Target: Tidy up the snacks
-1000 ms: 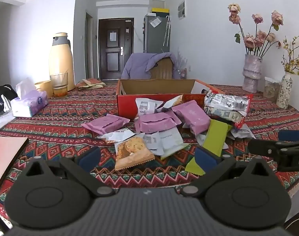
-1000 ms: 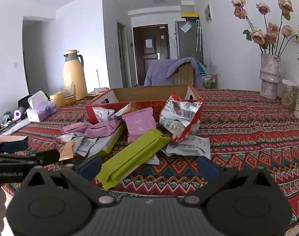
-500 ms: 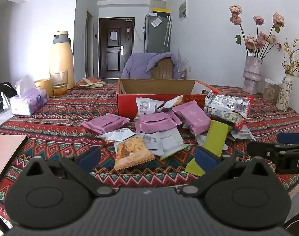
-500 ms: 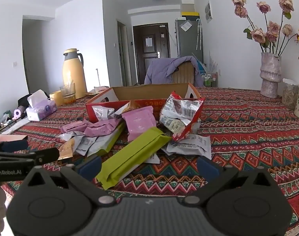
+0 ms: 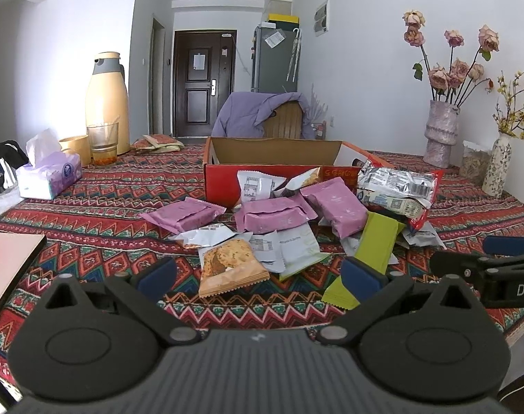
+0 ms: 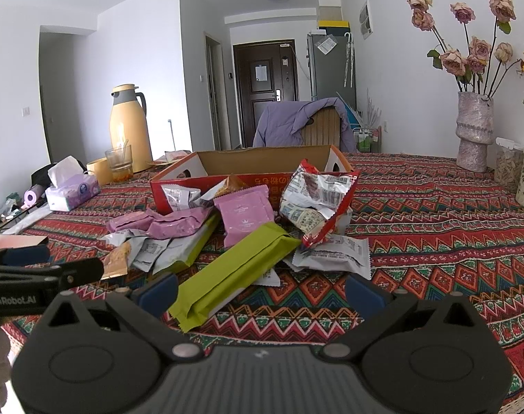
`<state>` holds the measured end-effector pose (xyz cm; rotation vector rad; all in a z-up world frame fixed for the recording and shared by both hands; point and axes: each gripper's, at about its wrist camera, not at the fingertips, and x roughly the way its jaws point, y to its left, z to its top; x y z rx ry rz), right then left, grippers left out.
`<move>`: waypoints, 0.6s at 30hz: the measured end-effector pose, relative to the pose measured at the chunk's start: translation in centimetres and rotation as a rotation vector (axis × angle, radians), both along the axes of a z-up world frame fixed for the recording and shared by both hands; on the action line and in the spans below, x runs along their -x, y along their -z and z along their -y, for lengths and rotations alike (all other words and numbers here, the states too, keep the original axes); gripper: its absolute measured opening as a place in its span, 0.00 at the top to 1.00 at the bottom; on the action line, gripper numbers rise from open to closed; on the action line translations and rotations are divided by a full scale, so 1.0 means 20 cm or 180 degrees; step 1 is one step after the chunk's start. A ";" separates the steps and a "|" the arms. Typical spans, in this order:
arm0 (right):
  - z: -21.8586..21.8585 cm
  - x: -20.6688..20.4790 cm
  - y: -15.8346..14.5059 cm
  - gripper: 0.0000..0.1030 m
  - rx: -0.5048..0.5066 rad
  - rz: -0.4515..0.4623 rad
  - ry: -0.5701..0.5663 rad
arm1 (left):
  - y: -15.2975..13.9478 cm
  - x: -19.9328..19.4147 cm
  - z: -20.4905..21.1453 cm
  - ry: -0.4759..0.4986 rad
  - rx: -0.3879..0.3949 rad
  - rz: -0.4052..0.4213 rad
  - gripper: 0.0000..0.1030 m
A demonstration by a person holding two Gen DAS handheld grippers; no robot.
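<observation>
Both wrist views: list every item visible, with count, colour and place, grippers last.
cardboard box: 1, red, table centre, open
pink packets: 3, before box
green packet: 1, nearest right gripper
cookie packet: 1, orange, near left gripper
red-silver bag: 1, leaning on box
thermos: 1, yellow, back left
tissue pack: 1, purple, left
vases: 2, right edge
left gripper: open, empty
right gripper: open, empty
</observation>
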<state>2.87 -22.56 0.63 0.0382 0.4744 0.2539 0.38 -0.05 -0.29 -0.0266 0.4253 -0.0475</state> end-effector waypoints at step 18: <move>0.00 0.00 0.00 0.00 0.0003 -0.0004 -0.0001 | 0.00 0.00 0.00 0.0007 0.0024 -0.0005 0.00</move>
